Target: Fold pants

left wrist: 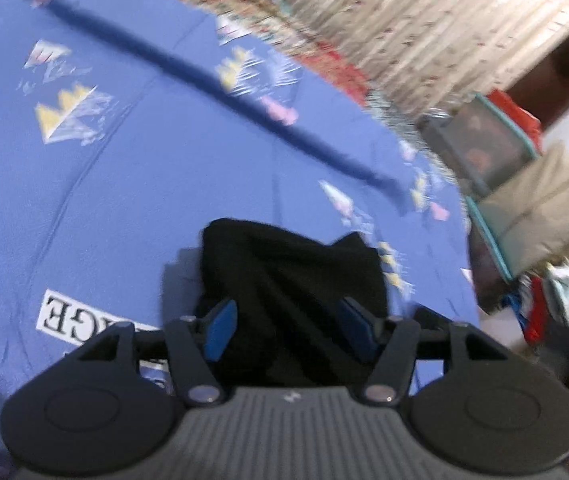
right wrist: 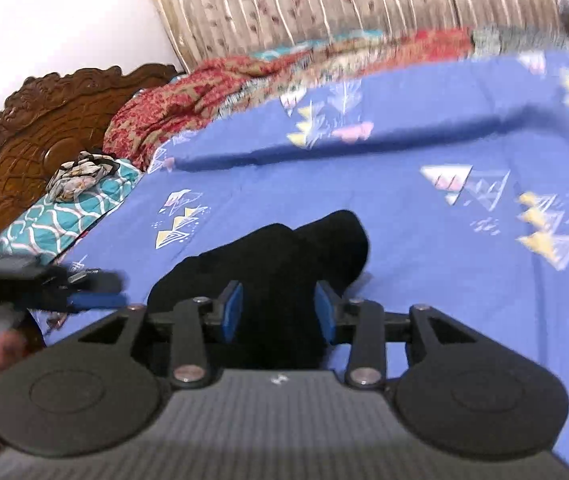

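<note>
Both grippers are standing apart, clamping nothing: left gripper (left wrist: 284, 328) and right gripper (right wrist: 278, 310) are straddling the bunched black pants (left wrist: 292, 280) lying lower center on the blue bedsheet (left wrist: 124, 200), probably positioning to fold.

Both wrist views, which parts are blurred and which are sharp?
Left wrist view: bedsheet and curtain are streaked with motion blur, the left gripper crisp. Right wrist view: sheet's far right smears, the right gripper sharp, black pants featureless.
</note>
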`<state>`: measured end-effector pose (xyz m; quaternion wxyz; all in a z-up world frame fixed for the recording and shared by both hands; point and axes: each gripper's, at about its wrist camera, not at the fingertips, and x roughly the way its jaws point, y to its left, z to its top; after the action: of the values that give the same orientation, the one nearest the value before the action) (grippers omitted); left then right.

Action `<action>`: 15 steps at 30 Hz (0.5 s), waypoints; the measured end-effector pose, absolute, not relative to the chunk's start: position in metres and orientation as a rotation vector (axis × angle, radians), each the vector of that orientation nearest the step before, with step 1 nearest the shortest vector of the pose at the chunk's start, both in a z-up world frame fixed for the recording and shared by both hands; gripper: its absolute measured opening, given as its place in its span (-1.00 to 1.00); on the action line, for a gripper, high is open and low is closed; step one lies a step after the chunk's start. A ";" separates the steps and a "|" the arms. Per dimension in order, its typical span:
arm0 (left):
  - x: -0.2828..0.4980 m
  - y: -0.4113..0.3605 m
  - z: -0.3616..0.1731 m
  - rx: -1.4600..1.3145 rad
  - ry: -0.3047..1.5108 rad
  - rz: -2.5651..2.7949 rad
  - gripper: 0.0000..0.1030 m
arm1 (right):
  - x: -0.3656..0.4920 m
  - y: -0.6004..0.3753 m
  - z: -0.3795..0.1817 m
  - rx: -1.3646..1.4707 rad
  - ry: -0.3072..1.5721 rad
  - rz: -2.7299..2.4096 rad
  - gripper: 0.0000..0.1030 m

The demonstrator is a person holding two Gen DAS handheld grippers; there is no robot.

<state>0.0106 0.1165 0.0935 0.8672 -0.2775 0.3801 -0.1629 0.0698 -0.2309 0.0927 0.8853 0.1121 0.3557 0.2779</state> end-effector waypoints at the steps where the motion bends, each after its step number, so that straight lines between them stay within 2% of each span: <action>1: 0.008 0.109 0.097 -0.561 0.787 -0.384 0.11 | 0.077 -0.229 0.088 0.262 0.759 0.573 -0.07; 5: 0.007 0.067 0.093 -0.447 0.818 -0.528 0.09 | 0.098 -0.232 0.079 0.375 0.814 0.585 -0.04; 6: 0.007 0.057 0.089 -0.413 0.828 -0.550 0.08 | 0.104 -0.226 0.077 0.387 0.834 0.591 -0.13; 7: 0.009 0.046 0.083 -0.378 0.843 -0.561 0.08 | 0.106 -0.224 0.075 0.392 0.856 0.594 -0.34; 8: 0.011 0.039 0.076 -0.354 0.864 -0.553 0.08 | 0.106 -0.219 0.077 0.345 0.866 0.563 -0.63; 9: 0.014 0.034 0.069 -0.343 0.887 -0.541 0.08 | 0.105 -0.213 0.080 0.285 0.860 0.538 -0.71; 15: 0.022 0.038 0.063 -0.356 0.906 -0.511 0.10 | 0.102 -0.209 0.103 0.156 0.765 0.463 -0.79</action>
<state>0.0217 0.0382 0.0634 0.8526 -0.1690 0.4307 -0.2428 0.1020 -0.2086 0.1031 0.8988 0.0752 0.3695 0.2235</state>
